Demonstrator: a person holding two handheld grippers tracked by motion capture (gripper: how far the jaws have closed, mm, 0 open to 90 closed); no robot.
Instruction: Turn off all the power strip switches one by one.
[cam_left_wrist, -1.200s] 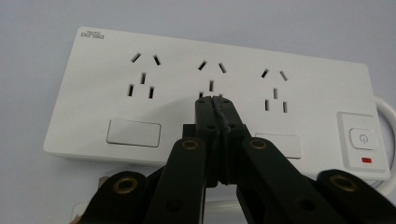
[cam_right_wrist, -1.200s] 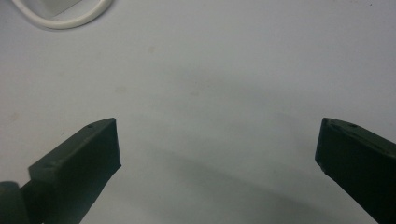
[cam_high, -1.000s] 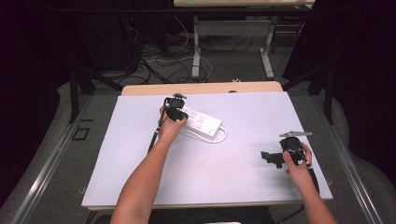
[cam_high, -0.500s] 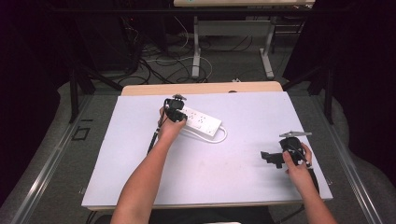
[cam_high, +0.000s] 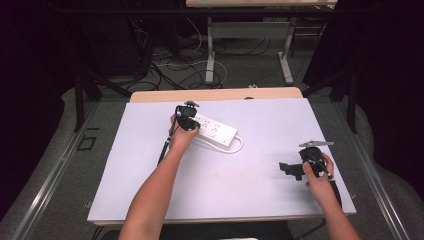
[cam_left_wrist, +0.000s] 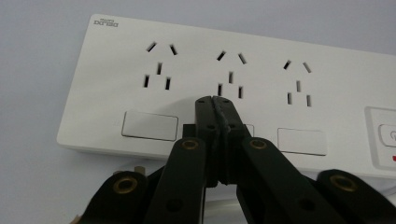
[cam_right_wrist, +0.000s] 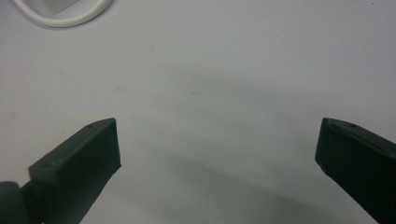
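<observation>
**Closed jaws cover the strip's middle switch**

The left gripper (cam_left_wrist: 215, 99), clenched on nothing, sits over the white power strip (cam_high: 216, 131) mid-table, hiding its middle button. The strip's right end is cut off. The right gripper (cam_high: 289, 170) rests spread apart on bare table (cam_high: 250, 200).

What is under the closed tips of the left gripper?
The white power strip lies under the left gripper, near its middle socket. The tips hide part of the middle switch; contact is unclear.
</observation>
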